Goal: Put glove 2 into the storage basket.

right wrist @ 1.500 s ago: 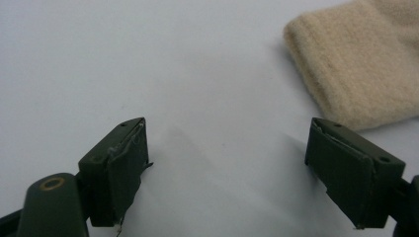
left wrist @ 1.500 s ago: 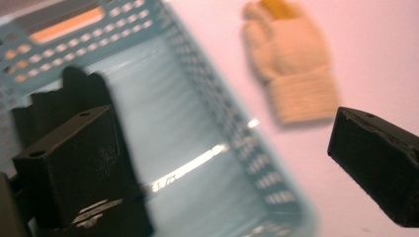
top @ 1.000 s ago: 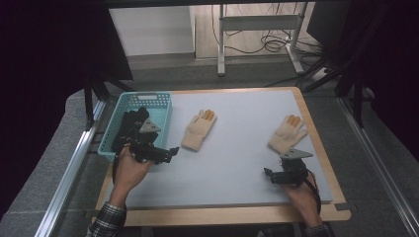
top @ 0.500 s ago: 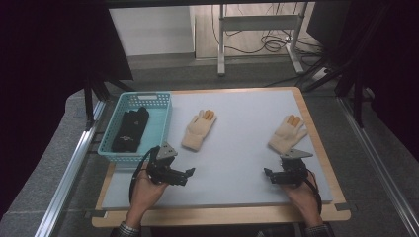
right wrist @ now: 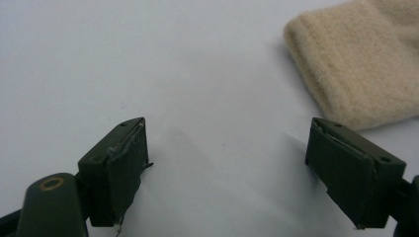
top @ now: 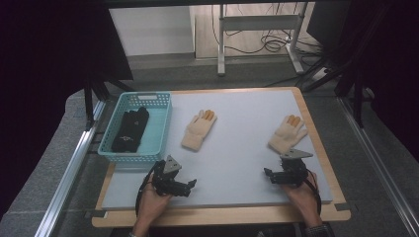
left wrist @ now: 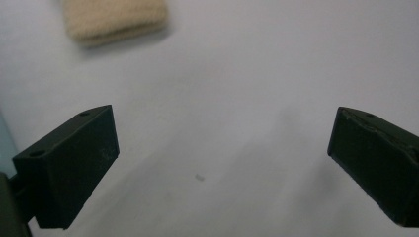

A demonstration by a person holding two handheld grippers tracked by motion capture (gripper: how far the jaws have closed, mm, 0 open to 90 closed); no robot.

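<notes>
Two Grippers, Two Cream Gloves, One Basket: Table Holdings

Two hand-held black two-jaw grippers rest low over the pale grey table mat [top: 237, 148], both empty.

Item 1. Left gripper [top: 190, 183]: held in the person's left hand [top: 150, 205] at the near left of the mat. In the left gripper view its jaws stand wide apart, with bare mat between the fingers [left wrist: 74, 168]. Nothing is pinched.

Item 2. Right gripper [top: 268, 174]: held in the person's right hand [top: 304, 195] at the near right of the mat. In the right gripper view the fingers [right wrist: 118, 168] are likewise spread, with bare mat between them. Nothing is pinched.

Item 3. Cream knitted glove with orange fingertips, left one [top: 198, 130]: lies flat on the mat, well beyond the left gripper's fingers and a little to their right in the high view. Its ribbed cuff [left wrist: 113, 19] shows ahead of the left-hand finger in the left gripper view, apart from it.

Item 4. Cream knitted glove with orange fingertips, right one [top: 287, 133]: lies flat just beyond the right gripper. Its cuff [right wrist: 356, 69] sits close ahead of the right-hand finger in the right gripper view, not touching.

Item 5. Turquoise plastic lattice basket [top: 160, 128]: stands beyond the left gripper's fingers, to their left. It holds a black glove [top: 130, 129], lying flat.
</notes>
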